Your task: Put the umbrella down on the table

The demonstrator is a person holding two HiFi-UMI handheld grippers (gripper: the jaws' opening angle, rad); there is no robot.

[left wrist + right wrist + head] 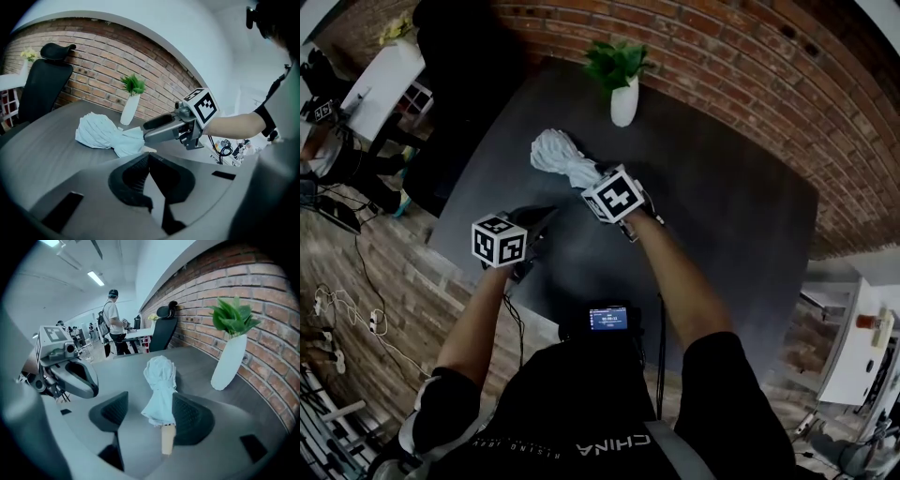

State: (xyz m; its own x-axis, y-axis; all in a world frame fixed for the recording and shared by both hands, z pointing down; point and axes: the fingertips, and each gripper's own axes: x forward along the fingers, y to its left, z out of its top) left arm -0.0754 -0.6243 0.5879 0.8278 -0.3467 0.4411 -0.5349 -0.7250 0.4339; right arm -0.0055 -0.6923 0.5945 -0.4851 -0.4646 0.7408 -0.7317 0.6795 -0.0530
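A folded pale-blue umbrella (pixel 558 157) lies on the dark grey table (pixel 722 216), its fabric bunched at the far end. In the right gripper view the umbrella (pixel 159 380) runs away from the camera, and its light wooden handle (pixel 167 441) points back at me. My right gripper (pixel 150 411) is open. Its pads stand either side of the handle end without pressing on it. The left gripper view shows the right gripper (pixel 147 127) hovering just over the umbrella (pixel 101 132). My left gripper (pixel 149 157) is shut and empty, off to the left of the umbrella (pixel 542 223).
A white vase with a green plant (pixel 623 98) stands at the table's far edge by the brick wall (pixel 741 66). A black office chair (pixel 44 84) sits at the table's left end. A person (pixel 112 319) stands in the room beyond.
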